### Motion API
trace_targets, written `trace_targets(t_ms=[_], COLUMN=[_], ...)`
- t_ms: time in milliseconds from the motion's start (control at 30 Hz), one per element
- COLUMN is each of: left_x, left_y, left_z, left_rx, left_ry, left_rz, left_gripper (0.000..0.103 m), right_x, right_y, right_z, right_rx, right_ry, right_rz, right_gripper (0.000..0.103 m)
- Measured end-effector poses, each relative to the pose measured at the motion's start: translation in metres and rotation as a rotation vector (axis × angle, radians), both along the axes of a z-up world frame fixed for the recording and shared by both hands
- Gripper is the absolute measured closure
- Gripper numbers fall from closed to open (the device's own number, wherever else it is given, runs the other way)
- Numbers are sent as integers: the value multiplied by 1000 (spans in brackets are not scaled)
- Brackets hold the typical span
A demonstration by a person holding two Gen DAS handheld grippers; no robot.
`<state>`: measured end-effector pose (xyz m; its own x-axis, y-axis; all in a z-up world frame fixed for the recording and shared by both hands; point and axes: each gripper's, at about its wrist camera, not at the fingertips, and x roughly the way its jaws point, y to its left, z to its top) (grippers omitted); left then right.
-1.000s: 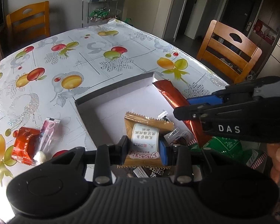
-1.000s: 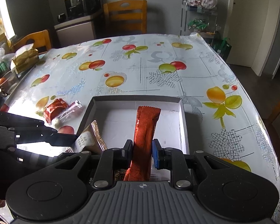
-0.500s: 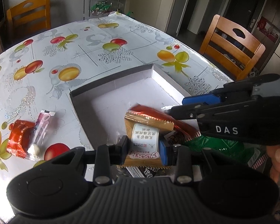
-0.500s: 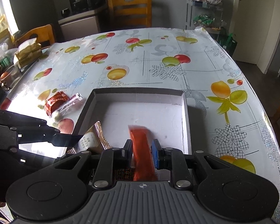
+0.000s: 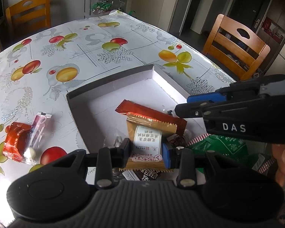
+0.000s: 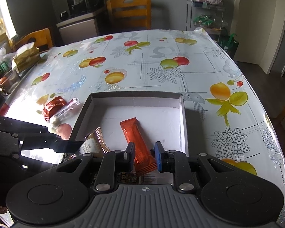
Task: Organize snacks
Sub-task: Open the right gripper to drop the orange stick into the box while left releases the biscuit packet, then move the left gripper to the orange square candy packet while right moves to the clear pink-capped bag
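A shallow grey box [image 5: 112, 83] [image 6: 134, 94] with a white floor lies on the fruit-print tablecloth. A long orange-red snack bar [image 5: 152, 115] [image 6: 136, 142] lies flat inside it. My right gripper [image 6: 144, 153] is open, its jaws apart on either side of the bar's near end. It also shows in the left wrist view [image 5: 182, 104]. My left gripper [image 5: 146, 150] is shut on a tan snack packet with a white label [image 5: 148, 142] [image 6: 93, 146], held over the box's near edge. Dark and green packets [image 5: 218, 146] lie under the grippers.
A red packet [image 5: 16, 142] [image 6: 52, 107] and a clear pink wrapper [image 5: 39, 131] [image 6: 68, 107] lie on the table left of the box. Wooden chairs [image 5: 235, 47] stand around the table. A tissue pack [image 6: 26, 57] sits at the far left edge.
My right gripper opened and let go of the orange-red bar, which dropped flat into the box. The left gripper kept holding the tan packet.
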<state>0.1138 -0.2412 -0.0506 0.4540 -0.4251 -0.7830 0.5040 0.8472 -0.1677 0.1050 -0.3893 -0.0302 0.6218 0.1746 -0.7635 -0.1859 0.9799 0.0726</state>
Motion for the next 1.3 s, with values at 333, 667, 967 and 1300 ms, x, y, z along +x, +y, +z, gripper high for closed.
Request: trace_targets(t_ms=[333,667,967,1300], left_x=[-3,-7,-13,-26], left_y=[-2,9,26,62], left_z=[3,11,17,23], left_rx=[-11,-15,-16,6], left_ry=[-25,-49,-54,-65], left_rz=[-5,36,114,228], left_gripper=[53,46,43,27], right_x=[0,-1,-1,4], right_y=[-2,-3,6,32], right_z=[3,10,15,18], right_rx=[2,7,15,35], right_ry=[-17,-45,-71,-75], right_rz=[-13,-26,14,95], right_gripper=[79,74,61,53])
